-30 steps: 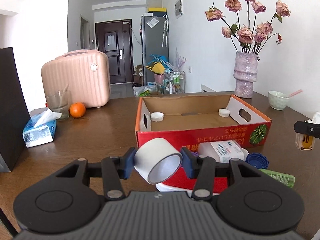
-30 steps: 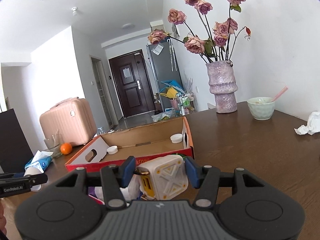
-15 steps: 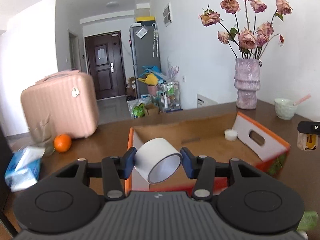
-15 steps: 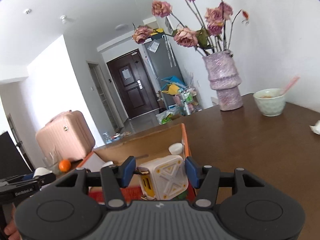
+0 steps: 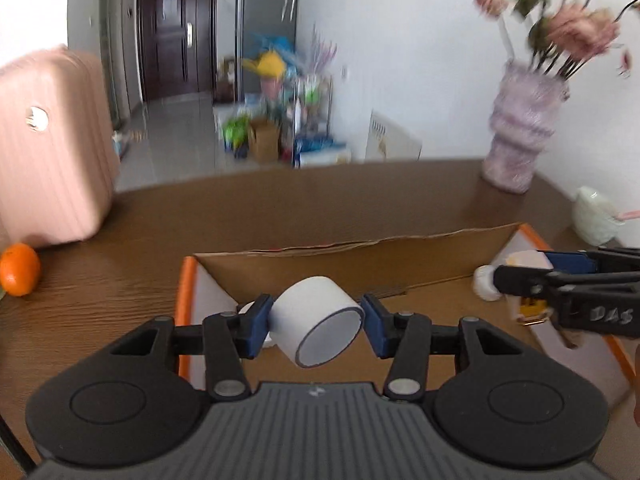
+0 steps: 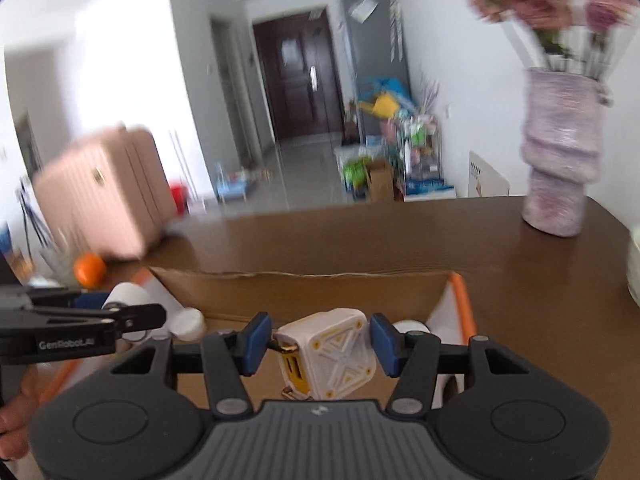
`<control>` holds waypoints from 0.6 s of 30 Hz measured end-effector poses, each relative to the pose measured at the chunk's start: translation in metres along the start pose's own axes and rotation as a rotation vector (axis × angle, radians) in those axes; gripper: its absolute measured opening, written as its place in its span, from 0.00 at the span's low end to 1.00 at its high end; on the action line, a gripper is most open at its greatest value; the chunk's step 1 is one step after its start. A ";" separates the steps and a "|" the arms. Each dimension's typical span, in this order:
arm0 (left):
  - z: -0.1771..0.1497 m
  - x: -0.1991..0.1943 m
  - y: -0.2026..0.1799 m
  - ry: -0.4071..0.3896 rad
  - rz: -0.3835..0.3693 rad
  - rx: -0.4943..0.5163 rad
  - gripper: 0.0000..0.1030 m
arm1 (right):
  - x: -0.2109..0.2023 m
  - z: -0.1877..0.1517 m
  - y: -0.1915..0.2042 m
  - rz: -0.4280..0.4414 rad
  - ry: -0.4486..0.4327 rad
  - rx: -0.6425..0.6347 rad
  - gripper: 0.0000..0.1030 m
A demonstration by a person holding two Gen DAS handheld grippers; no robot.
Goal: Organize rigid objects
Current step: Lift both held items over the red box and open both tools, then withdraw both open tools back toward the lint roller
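Note:
My left gripper (image 5: 316, 322) is shut on a white tape roll (image 5: 318, 326) and holds it over the left end of the open cardboard box (image 5: 360, 260). My right gripper (image 6: 320, 346) is shut on a white and yellow cube charger (image 6: 328, 360) over the right end of the same box (image 6: 312, 292). Each gripper shows in the other's view: the right one (image 5: 520, 280) at the box's right, the left one (image 6: 132, 316) at its left. A small white cap (image 6: 188, 324) lies inside the box near the left; another (image 5: 486, 286) lies near the right.
A pink suitcase (image 5: 48, 148) and an orange (image 5: 18, 274) stand on the brown table (image 5: 300, 208) at the left. A purple vase with dried roses (image 5: 520, 136) and a pale bowl (image 5: 596, 220) stand at the back right.
Both grippers have moved forward and tilted down, from in front of the box to over its inside, still holding the tape roll and the charger.

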State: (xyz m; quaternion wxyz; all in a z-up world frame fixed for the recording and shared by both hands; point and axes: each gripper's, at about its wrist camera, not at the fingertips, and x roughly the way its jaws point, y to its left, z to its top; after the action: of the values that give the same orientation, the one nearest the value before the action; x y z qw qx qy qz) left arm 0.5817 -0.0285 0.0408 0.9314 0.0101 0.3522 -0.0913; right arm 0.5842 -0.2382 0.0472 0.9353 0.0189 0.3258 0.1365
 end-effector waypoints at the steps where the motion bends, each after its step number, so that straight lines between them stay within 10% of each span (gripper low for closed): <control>1: 0.003 0.009 0.000 0.017 0.005 0.003 0.50 | 0.016 0.006 0.001 -0.003 0.048 0.009 0.52; 6: -0.002 0.037 -0.004 0.067 -0.019 0.055 0.79 | 0.057 0.010 -0.004 -0.054 0.132 0.097 0.61; 18: -0.011 0.021 0.008 0.031 -0.046 -0.004 0.83 | 0.046 0.000 -0.022 -0.029 0.088 0.206 0.70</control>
State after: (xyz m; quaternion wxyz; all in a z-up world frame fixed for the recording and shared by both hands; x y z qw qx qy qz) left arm 0.5919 -0.0227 0.0183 0.9235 0.0013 0.3669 -0.1119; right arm 0.6240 -0.2468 0.0171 0.9152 0.1039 0.3791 0.0894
